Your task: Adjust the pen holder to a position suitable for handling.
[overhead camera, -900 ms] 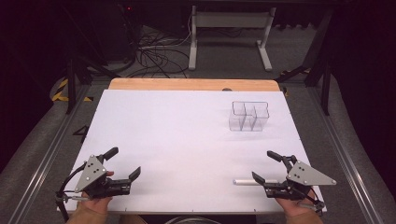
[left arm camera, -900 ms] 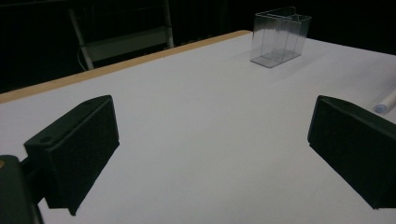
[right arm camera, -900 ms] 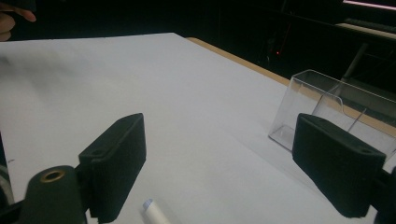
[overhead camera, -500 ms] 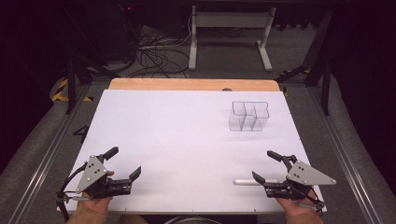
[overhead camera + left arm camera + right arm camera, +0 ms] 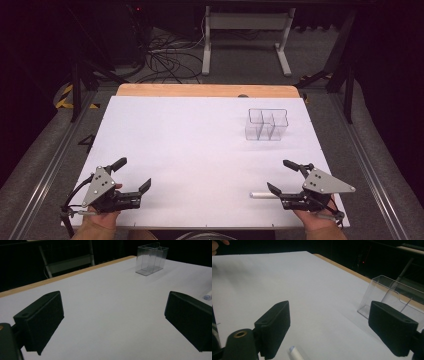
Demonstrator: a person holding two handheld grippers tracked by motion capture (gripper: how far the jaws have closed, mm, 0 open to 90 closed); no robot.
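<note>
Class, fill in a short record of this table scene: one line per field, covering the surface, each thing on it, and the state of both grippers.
Surface: white table top with a wooden strip along the far edge
Container: clear plastic box with compartments, upright, far right part of the table, nothing visible inside
Pen: white pen lying flat near the front edge, right side
Left gripper: open, nothing between the jaws, front left of the table
Right gripper: open, jaws apart beside the pen, not gripping it

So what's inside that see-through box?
The clear box looks empty: only its own dividers show through the walls. The white pen lies on the table near the right hand-held gripper.
</note>
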